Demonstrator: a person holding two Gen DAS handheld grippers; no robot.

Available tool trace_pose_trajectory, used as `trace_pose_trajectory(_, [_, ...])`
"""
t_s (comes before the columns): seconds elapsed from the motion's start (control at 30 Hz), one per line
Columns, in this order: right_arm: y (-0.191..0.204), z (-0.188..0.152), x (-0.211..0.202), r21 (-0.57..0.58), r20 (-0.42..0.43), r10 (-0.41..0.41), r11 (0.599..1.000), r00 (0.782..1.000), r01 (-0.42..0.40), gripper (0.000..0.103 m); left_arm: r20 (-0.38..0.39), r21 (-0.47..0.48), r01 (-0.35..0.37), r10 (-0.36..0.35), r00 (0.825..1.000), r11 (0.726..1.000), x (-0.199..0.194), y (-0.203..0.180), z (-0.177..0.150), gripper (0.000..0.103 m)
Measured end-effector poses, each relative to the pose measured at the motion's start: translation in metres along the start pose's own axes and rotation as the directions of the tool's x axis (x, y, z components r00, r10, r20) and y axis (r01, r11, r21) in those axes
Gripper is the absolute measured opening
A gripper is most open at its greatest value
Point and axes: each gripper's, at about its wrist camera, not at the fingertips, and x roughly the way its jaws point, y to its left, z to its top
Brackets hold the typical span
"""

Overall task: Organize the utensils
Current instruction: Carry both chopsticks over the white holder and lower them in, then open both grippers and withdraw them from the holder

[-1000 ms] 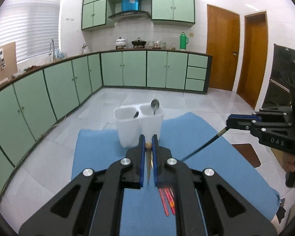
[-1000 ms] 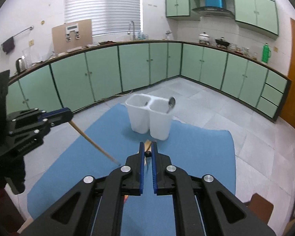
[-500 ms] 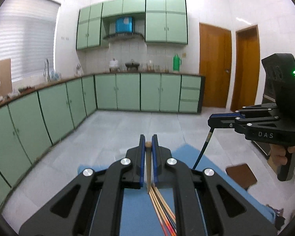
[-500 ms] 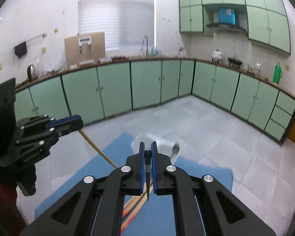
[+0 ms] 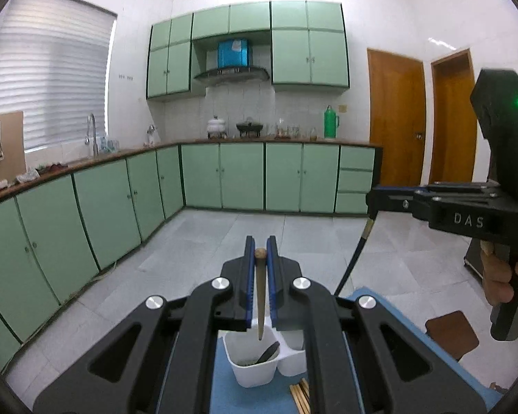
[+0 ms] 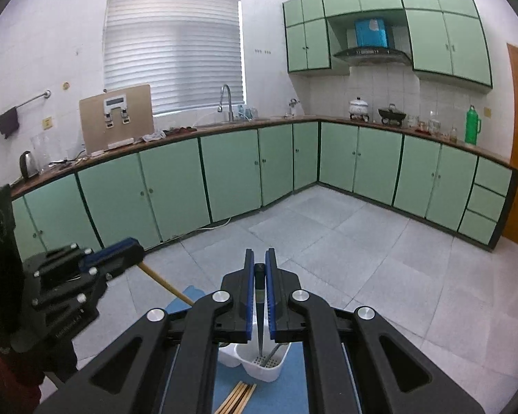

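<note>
White plastic is my landmark: the two-compartment white utensil holder [image 5: 255, 367] on the blue table mat [image 5: 224, 386], just below both sets of jaws.

Working from the left, my left gripper [image 5: 260, 269] is clamped narrow on a brown wooden chopstick [image 5: 260, 293], whose tip hangs over the holder's left compartment, where a dark utensil [image 5: 268, 352] already leans. I judge the drop should wait until that tip is inside the rim, with the stick kept upright.

My right gripper [image 6: 259, 276] is likewise pinched tight on a dark pointed chopstick [image 6: 260, 314], hanging over the holder's perforated compartment [image 6: 264, 362]. I'd lower it straight and clear of the metal handle [image 6: 272, 353] leaning there.

Loose wooden chopsticks [image 6: 238, 396] lie on the mat in front of the holder, awaiting collection.
</note>
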Motion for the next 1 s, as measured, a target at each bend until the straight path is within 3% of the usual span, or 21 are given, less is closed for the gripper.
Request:
trace_pose_trajectory(0.3, [-0.014, -0.038, 0.039, 0.024, -0.101, -0.015, 1.0, 0.995, 0.018, 0.009, -0.109, -0.029, 0.013, -0.017, 0.994, 0.999, 0.036, 0.015, -0.034, 0.007])
trace_pose_trajectory(0.37, [-0.018, -0.042, 0.031, 0.03, -0.096, -0.025, 0.999, 0.995, 0.028, 0.013, -0.109, -0.028, 0.012, -0.015, 0.994, 1.0, 0.032, 0.017, -0.036, 0.011])
trace_pose_trajectory(0.43, [-0.021, -0.044, 0.021, 0.034, -0.086, -0.039, 0.999, 0.996, 0.042, 0.016, -0.102, -0.033, 0.004, -0.007, 0.995, 0.999, 0.023, 0.018, -0.037, 0.022])
trace_pose_trajectory(0.7, [-0.021, -0.089, -0.042, 0.063, -0.056, -0.107, 0.992, 0.993, 0.11, 0.056, -0.087, -0.053, -0.029, 0.024, 0.996, 0.998, -0.034, 0.019, -0.058, 0.053])
trace_pose_trajectory(0.83, [-0.014, -0.134, -0.065, 0.108, -0.073, -0.127, 0.985, 0.989, 0.134, 0.071, -0.127, -0.091, -0.047, 0.036, 0.991, 0.995, -0.062, 0.013, -0.093, 0.068])
trace_pose_trajectory(1.0, [0.004, -0.184, -0.078, 0.129, -0.119, -0.175, 0.973, 0.977, 0.19, 0.088, -0.209, -0.133, -0.043, 0.014, 0.978, 0.99, -0.082, 0.005, -0.144, 0.075])
